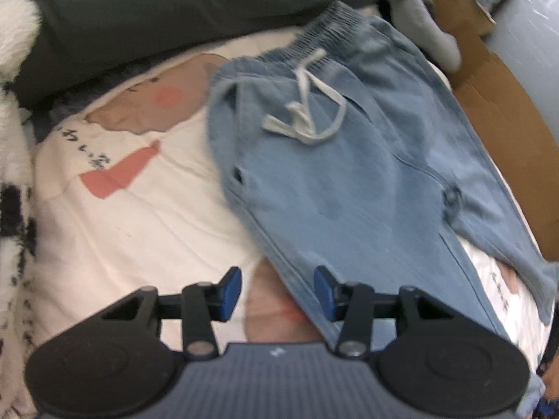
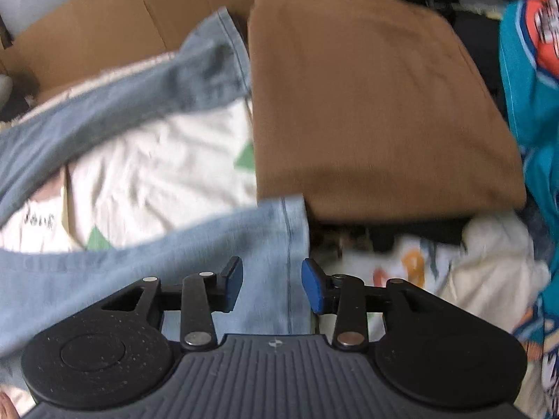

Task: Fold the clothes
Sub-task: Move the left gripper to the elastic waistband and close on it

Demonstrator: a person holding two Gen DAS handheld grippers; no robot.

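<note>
Light blue drawstring trousers [image 1: 335, 160] lie spread on a white printed bedsheet [image 1: 115, 216], waistband and white cord toward the far side. My left gripper [image 1: 277, 288] hovers open over the near edge of one leg, its blue pads apart with nothing pressed between them. In the right wrist view both trouser legs [image 2: 115, 104] run leftward, and the nearer leg's hem [image 2: 276, 241] lies under my right gripper [image 2: 272, 282]. That gripper is open too, pads off the cloth.
A folded brown garment [image 2: 370, 104] lies just beyond the hem, on the right. Brown cardboard [image 1: 503, 129] borders the sheet's far side. A dark grey cloth [image 1: 146, 10] and fluffy white fabric [image 1: 14, 35] lie at the left; teal printed clothing [image 2: 531, 80] is piled at the right.
</note>
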